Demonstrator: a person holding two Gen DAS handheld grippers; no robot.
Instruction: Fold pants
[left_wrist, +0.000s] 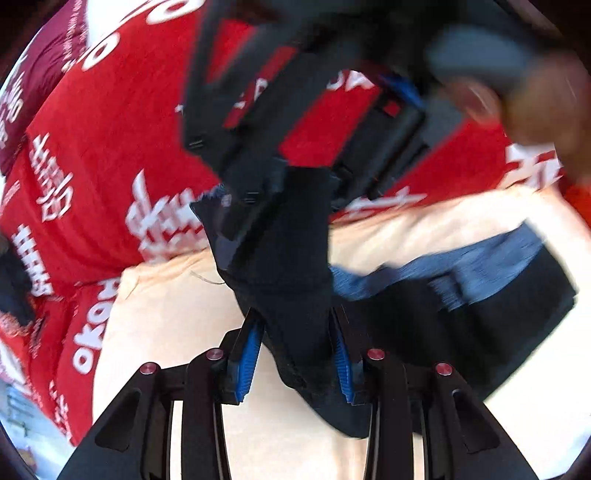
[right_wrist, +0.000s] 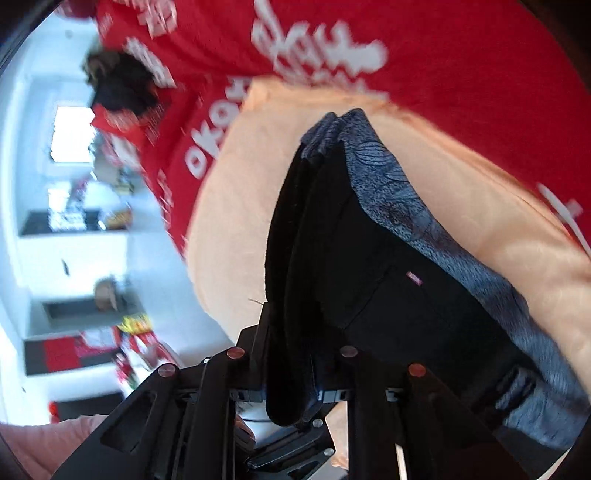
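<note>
Left wrist view: the left tool (left_wrist: 297, 360) is closed on a bunch of the dark, near-black denim pants (left_wrist: 291, 258). The cloth fills the gap between the 2 blue-padded fingers (left_wrist: 251, 354) and rises straight ahead of the tool. A further run of the pants, with its grey-blue inner face showing, trails to the tool's right over the pale peach cloth-covered surface (left_wrist: 155, 332). The right tool (left_wrist: 295, 122) shows blurred, ahead and above. A red cloth with white lettering (left_wrist: 110, 129) lies beyond.

Right wrist view: the right tool (right_wrist: 291, 373) grips a thick stacked edge of the pants (right_wrist: 369, 258). The folded layers run ahead and to the tool's right, long axis pointing away from the tool.

Judgement: the pants are held by both tools and span between them, so the coming fold turns on carrying that span level.
</note>
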